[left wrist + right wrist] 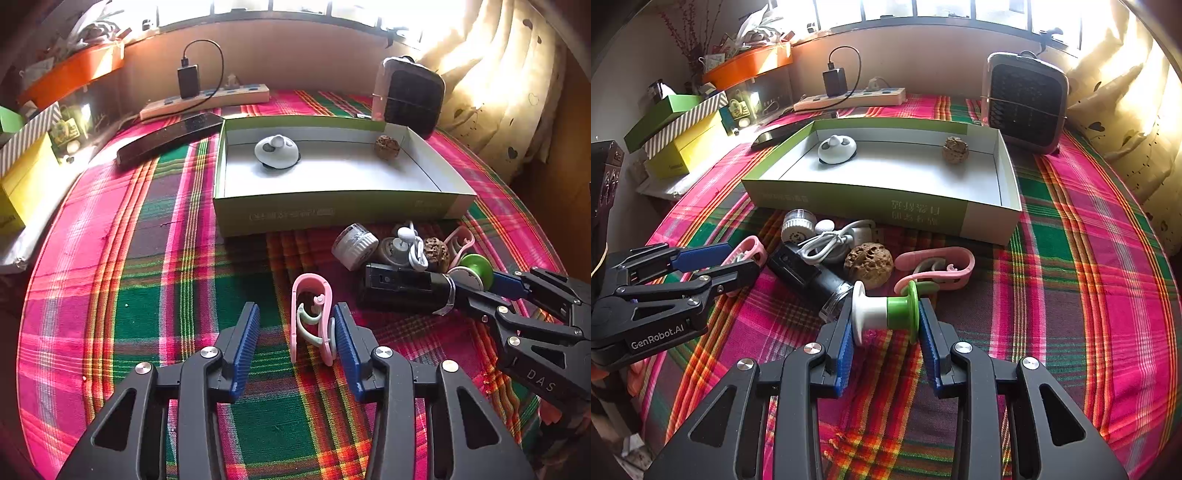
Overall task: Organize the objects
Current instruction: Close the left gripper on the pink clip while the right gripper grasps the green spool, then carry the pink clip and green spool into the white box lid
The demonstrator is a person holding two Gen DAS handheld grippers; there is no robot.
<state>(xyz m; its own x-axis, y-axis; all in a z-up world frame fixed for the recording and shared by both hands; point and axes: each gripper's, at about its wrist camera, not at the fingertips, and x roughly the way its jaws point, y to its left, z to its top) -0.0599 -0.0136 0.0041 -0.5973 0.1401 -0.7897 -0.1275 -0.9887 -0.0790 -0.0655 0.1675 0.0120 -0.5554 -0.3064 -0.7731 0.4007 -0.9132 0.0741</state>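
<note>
A pink clip (310, 317) with pale green inner parts stands on the plaid cloth between the fingers of my left gripper (295, 314). The right pad touches it, the left pad stands clear, so the jaws are open. My right gripper (884, 314) is shut on a white and green spool (886, 312), one pad on each flange. Just beyond lie a walnut (868, 264), a second pink clip (938, 267), a black cylinder (805, 275), a white cable (831, 242) and a small jar (798, 225). The green box (849, 199) holds a white round piece (836, 149) and another walnut (955, 149).
A small black fan heater (410, 96) stands behind the box at the right. A power strip (207, 99) with a charger and a dark phone (170, 138) lie at the back left. Stacked boxes (683, 125) line the left edge, a curtain (1126, 122) the right.
</note>
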